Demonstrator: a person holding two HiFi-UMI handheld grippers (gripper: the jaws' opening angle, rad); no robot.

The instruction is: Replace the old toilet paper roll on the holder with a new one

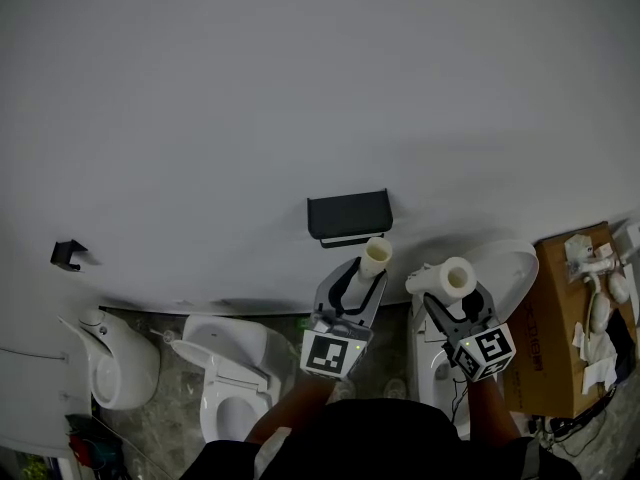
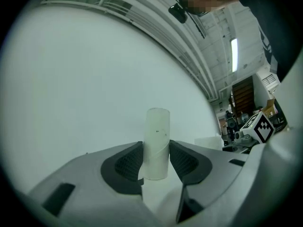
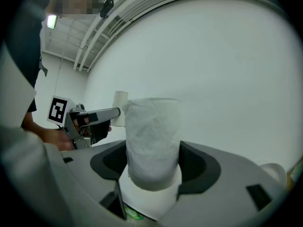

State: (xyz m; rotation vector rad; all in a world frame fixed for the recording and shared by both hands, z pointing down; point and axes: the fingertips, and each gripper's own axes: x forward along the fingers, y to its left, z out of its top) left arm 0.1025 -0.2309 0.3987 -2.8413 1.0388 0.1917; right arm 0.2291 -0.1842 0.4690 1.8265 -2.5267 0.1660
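Two gripping tools under holder [image 1: 348,216] edge: left tool [image 2: 156,163] on cardboard tube [image 2: 156,134], right tool [image 3: 152,168] on new roll [image 3: 152,134].

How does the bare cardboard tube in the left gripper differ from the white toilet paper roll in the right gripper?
The bare cardboard tube in the left gripper is smooth, with no paper on it; the white toilet paper roll in the right gripper is covered with soft, wrinkled paper. The tube is slim; the roll is clearly thicker. Both are cylinders clamped between fingers.
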